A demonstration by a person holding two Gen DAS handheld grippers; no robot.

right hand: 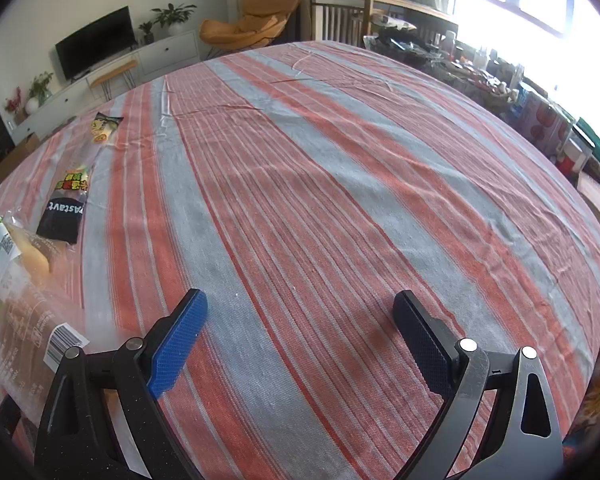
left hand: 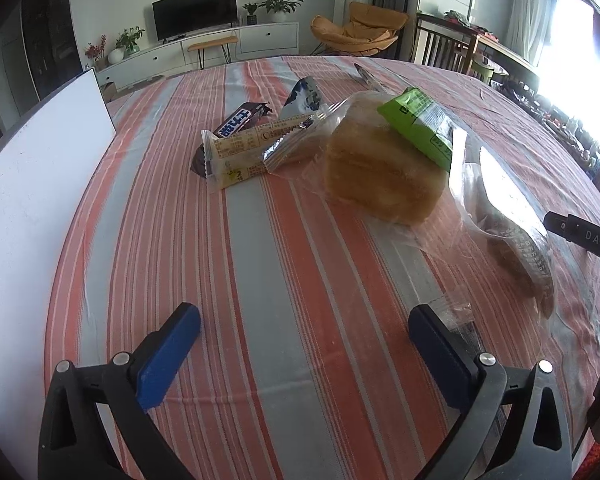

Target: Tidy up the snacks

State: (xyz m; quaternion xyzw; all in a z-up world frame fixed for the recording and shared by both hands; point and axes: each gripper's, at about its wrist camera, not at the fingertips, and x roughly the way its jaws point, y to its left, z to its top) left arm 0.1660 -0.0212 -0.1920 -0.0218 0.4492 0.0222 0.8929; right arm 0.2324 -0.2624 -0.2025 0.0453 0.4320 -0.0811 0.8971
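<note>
Left gripper [left hand: 304, 344]: fingers spread wide, nothing between the pads, only striped tablecloth [left hand: 260, 280] under the gap. Snack pile lies ahead of the fingertips, well apart from them. Bagged bread loaf [left hand: 380, 168] sits ahead and a little toward the right finger, long axis running from near-right to far-left; green packet [left hand: 424, 124] rests on its top. Clear bag of dark pastry [left hand: 512, 240] lies just beyond the right finger, its crinkled end touching or nearly touching that fingertip; long axis points away from the gripper. Ahead of the left finger, farther off: pale yellow wrapper [left hand: 236, 156] lying crosswise, dark chocolate bar [left hand: 240, 120] behind it, blue-white packet [left hand: 304, 100] tilted up

Right gripper [right hand: 300, 332]: fingers also wide apart, bare cloth between. Black packet [right hand: 62, 216] far out beyond the left finger, long axis pointing away
</note>
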